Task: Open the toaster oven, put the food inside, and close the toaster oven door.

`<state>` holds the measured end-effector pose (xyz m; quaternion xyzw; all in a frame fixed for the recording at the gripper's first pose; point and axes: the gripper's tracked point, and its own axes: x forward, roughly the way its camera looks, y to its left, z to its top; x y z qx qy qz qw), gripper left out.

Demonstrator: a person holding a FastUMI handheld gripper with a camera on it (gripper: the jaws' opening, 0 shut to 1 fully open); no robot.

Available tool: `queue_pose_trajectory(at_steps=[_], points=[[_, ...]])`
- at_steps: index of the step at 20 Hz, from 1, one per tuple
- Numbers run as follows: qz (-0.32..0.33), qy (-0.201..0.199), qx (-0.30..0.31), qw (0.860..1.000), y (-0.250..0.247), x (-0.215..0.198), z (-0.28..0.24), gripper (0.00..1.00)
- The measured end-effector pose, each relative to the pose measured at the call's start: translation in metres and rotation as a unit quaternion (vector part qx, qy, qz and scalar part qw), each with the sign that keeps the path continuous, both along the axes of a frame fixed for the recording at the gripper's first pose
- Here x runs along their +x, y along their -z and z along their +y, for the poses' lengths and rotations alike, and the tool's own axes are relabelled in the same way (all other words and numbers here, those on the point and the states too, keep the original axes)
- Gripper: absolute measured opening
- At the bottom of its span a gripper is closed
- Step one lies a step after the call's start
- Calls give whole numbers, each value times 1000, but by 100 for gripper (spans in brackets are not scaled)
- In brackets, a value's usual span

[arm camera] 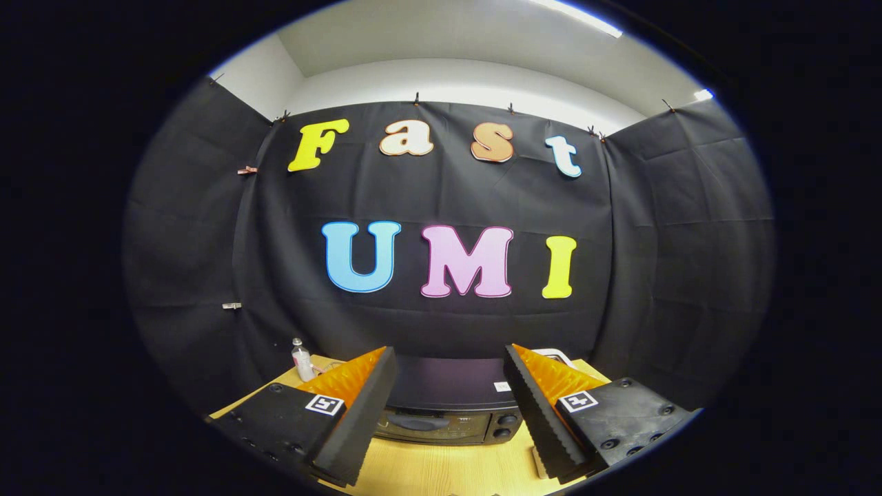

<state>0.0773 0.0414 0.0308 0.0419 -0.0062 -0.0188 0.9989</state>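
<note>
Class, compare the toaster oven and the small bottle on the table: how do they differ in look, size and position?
The toaster oven is a dark, wide box; the bottle is pale, slim and upright. The oven is far larger. The oven sits beyond the open gripper, seen between its fingers; the bottle stands off beside one finger. Both rest on the wooden table.

Black cloth [441, 200] hangs as the booth's wall on three sides, creased and pinned along its top edge by small clips [416, 100]. Above it rise a white wall [468, 83] and ceiling [441, 34] with a bright strip light [586, 17]. Below lies a light wooden desk [441, 468].
</note>
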Motion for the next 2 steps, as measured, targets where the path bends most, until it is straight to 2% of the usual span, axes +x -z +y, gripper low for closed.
queue_pose_trajectory(at_steps=[2], points=[[-2, 3, 4, 1000, -3, -5, 0, 97]])
